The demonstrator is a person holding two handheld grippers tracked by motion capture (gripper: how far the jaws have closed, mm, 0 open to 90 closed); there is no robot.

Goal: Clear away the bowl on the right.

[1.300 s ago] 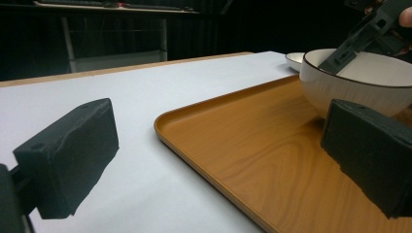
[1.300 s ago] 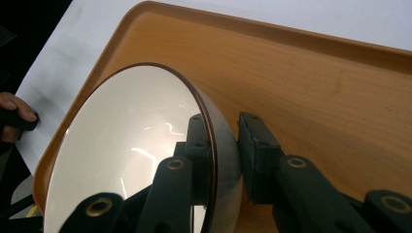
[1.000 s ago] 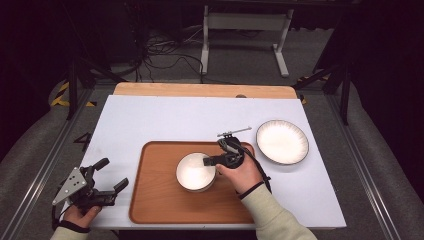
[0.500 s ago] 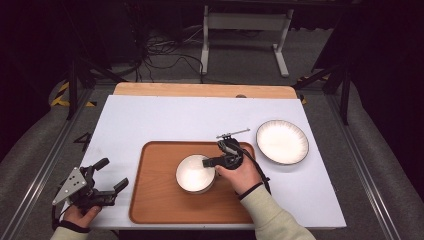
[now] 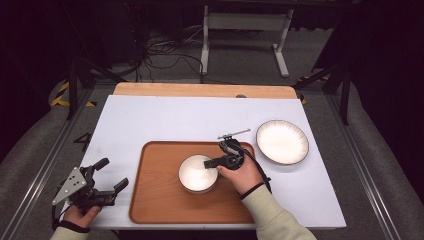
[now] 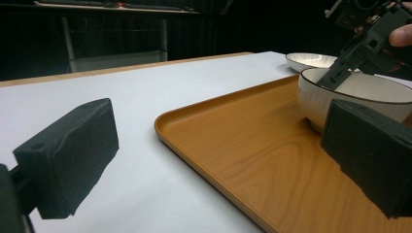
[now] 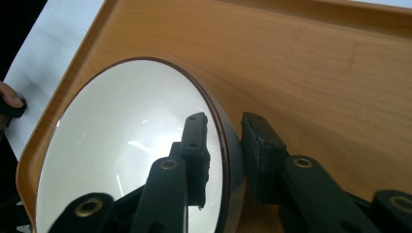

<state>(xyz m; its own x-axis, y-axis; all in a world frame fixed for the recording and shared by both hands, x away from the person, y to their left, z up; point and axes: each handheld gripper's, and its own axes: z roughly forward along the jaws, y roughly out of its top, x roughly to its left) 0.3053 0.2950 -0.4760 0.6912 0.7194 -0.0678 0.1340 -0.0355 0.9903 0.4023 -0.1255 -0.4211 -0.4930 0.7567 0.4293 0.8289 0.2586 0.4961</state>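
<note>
Bowl (image 7: 126,145): glossy white ceramic. Tray (image 5: 160,200): smooth wood grain, satin. Bench (image 5: 150,120) top: matt white. Jaws: matt black foam-like pads.

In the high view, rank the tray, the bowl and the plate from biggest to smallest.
1. Tray, clearly the largest.
2. Plate.
3. Bowl, a bit smaller across than the plate, though the right gripper covers part of its rim.

We wear pale cream sleeves with dark bands at the wrists. Our left gripper (image 5: 105,187) is black with a grey three-cornered plate on top and thick foam-like pads. Our right gripper (image 7: 226,160) has black jointed links with round brass-coloured rivets, and a black cable.
</note>
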